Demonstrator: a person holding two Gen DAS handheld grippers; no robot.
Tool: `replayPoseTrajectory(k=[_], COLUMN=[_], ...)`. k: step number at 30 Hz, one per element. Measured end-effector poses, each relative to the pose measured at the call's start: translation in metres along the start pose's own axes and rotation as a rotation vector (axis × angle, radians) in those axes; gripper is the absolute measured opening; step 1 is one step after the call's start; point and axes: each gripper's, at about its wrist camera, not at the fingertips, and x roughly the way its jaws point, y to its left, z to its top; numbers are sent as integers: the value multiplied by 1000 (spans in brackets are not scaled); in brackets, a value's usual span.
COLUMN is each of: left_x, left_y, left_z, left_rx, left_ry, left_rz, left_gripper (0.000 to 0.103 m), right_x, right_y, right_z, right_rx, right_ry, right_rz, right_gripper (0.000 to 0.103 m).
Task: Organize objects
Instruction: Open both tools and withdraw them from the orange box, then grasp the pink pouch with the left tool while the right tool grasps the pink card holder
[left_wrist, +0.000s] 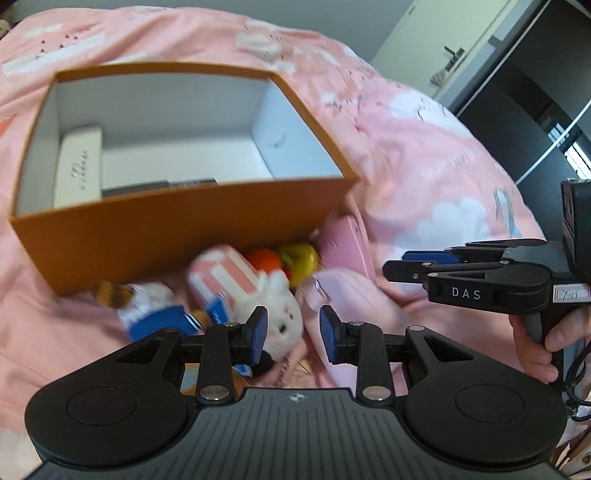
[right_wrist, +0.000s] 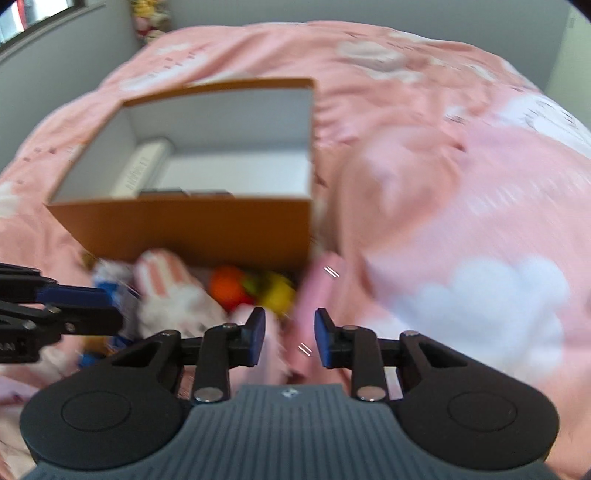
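An open orange box (left_wrist: 177, 229) (right_wrist: 192, 229) with a white inside sits on the pink bedspread; a white case (left_wrist: 77, 166) lies in it. In front of the box lies a heap of toys: a white plush rabbit (left_wrist: 280, 314) (right_wrist: 173, 299), a pink striped pack (left_wrist: 221, 277), an orange ball (left_wrist: 264, 260) (right_wrist: 227, 284), a yellow-green toy (left_wrist: 299, 260) (right_wrist: 275, 291), a blue and white toy (left_wrist: 155, 314) and a pink case (left_wrist: 343, 247). My left gripper (left_wrist: 293, 332) is open and empty just above the rabbit. My right gripper (right_wrist: 290, 334) is open and empty over pink items beside the heap.
The pink bedspread (left_wrist: 424, 147) with white cloud prints is rumpled and rises to the right. The right gripper's body (left_wrist: 480, 280) shows at the right edge of the left wrist view. A dark cabinet (left_wrist: 535, 110) stands beyond the bed.
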Motion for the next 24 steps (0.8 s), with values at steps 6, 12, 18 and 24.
replayPoseTrajectory(k=[6, 12, 18, 24], left_x=[1, -10, -14, -9], left_y=[-7, -4, -2, -1], left_z=[-3, -2, -3, -6], left_rx=[-1, -27, -42, -39], left_ry=[-5, -42, -47, -9], left_rz=[15, 26, 34, 29], left_gripper=[35, 40, 41, 42], right_x=[12, 7, 26, 22], right_y=[-7, 14, 37, 42], right_z=[-26, -29, -33, -36], right_rx=[30, 19, 71, 44], right_ry=[75, 63, 158, 160], right_rz=[-14, 106, 358, 328], right_gripper=[27, 22, 20, 21])
